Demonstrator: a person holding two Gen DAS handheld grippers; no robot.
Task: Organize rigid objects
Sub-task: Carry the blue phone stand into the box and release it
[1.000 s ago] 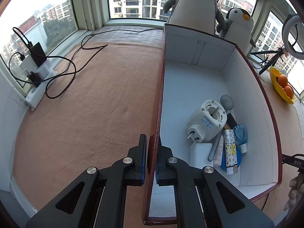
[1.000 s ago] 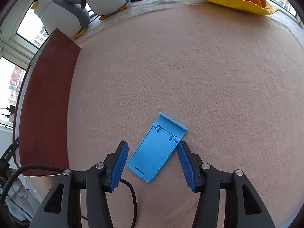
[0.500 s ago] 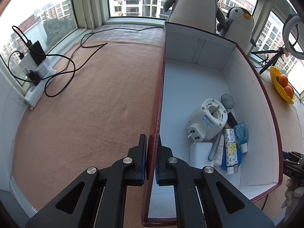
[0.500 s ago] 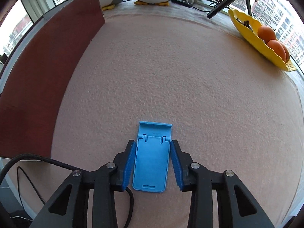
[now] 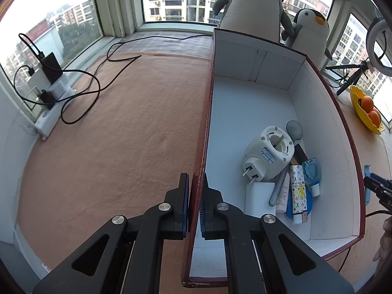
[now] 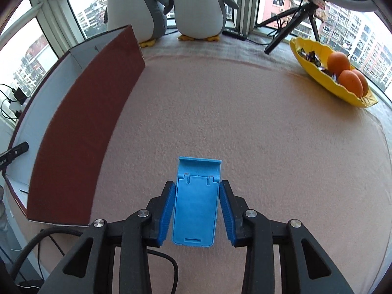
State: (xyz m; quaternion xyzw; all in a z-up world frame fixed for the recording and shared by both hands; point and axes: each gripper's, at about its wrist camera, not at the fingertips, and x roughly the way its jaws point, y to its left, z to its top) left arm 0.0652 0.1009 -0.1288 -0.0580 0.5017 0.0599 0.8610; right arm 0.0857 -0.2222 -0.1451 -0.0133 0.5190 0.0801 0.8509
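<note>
My right claw (image 6: 197, 212) pinches the flat blue plastic phone stand (image 6: 196, 202) by its long edges, right of the red-walled cardboard box (image 6: 80, 132); it seems light, stiff, slippery.

Penguin toys (image 6: 169, 5), fruit dish (image 6: 316, 73), cables (image 5: 80, 90)

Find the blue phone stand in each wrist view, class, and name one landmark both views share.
Left wrist: blue phone stand, a sliver at the far right edge, beyond the box wall.
Right wrist: lower centre, between the right gripper fingers.
Shared landmark: red-sided box.
</note>
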